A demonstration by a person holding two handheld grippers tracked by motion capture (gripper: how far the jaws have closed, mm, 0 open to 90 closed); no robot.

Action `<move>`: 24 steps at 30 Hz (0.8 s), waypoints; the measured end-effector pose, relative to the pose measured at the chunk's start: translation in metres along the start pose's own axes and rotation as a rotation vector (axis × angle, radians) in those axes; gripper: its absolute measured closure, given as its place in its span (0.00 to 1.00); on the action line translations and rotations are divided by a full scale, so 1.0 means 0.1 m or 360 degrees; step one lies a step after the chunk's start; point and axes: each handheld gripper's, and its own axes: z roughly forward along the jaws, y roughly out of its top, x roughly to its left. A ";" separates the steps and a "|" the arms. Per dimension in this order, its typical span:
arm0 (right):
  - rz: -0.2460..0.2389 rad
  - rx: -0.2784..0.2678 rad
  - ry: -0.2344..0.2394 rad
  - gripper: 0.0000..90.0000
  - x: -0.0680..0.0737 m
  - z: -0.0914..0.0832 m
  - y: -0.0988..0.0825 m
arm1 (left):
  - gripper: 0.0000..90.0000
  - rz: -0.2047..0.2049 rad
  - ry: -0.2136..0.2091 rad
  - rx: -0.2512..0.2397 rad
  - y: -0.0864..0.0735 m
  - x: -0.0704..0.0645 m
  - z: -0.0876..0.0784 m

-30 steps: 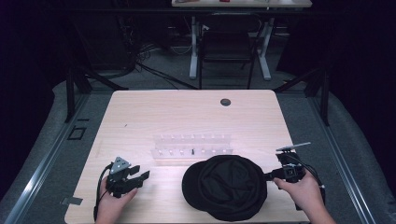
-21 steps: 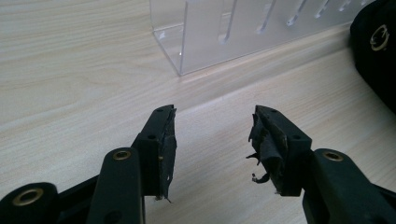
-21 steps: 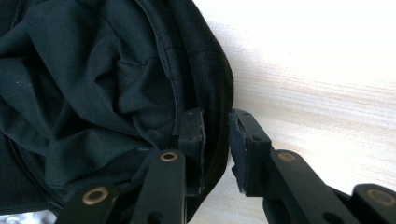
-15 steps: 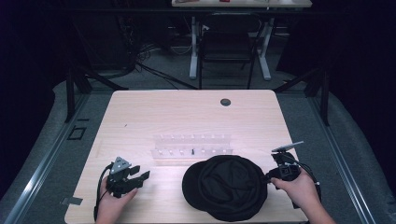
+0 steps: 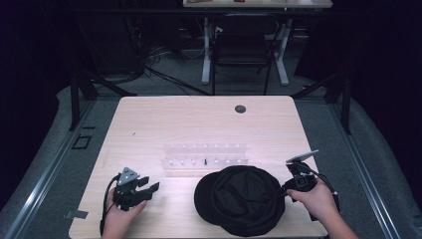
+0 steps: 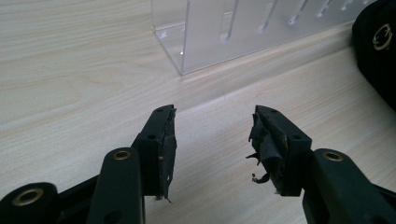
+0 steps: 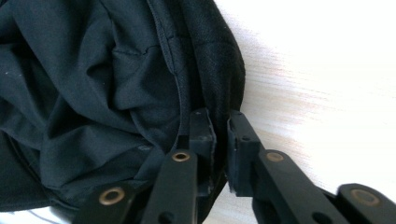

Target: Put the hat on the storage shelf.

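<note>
The black cap (image 7: 116, 84) is running off the left and top edges of the right gripper view, and its rim is disappearing between the jaws. The clear rack (image 6: 261, 28) is being cut off by the left gripper view's top edge. A small dark item (image 5: 205, 161) in the rack is staying too small to identify.

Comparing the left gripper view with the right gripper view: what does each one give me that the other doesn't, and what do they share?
Left gripper view alone: the left gripper with jaws wide apart and nothing between them, over bare wood, and the clear slotted plastic rack ahead.

Right gripper view alone: the right gripper, whose jaws have just been closing, nearly together on the rim of the black fabric cap, whose creased lining faces up.

Shared: the light wooden table and the cap, a dark sliver at the edge of the left gripper view.
</note>
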 end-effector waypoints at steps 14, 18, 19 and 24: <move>0.0019 -0.0040 0.0162 0.96 0.00 -0.18 -0.05 | 0.55 -0.0006 0.0007 0.0001 0.00 0.00 0.00; 0.0002 -0.0046 0.0200 0.96 0.01 -0.24 -0.05 | 0.55 -0.0004 0.0006 0.0003 0.00 0.00 0.00; 0.0029 -0.0075 0.0207 0.96 0.03 -0.24 -0.06 | 0.55 -0.0004 0.0005 0.0002 0.00 0.00 0.00; 0.0027 -0.0089 0.0281 0.97 0.03 -0.33 -0.06 | 0.55 -0.0002 0.0003 0.0011 0.00 0.01 0.00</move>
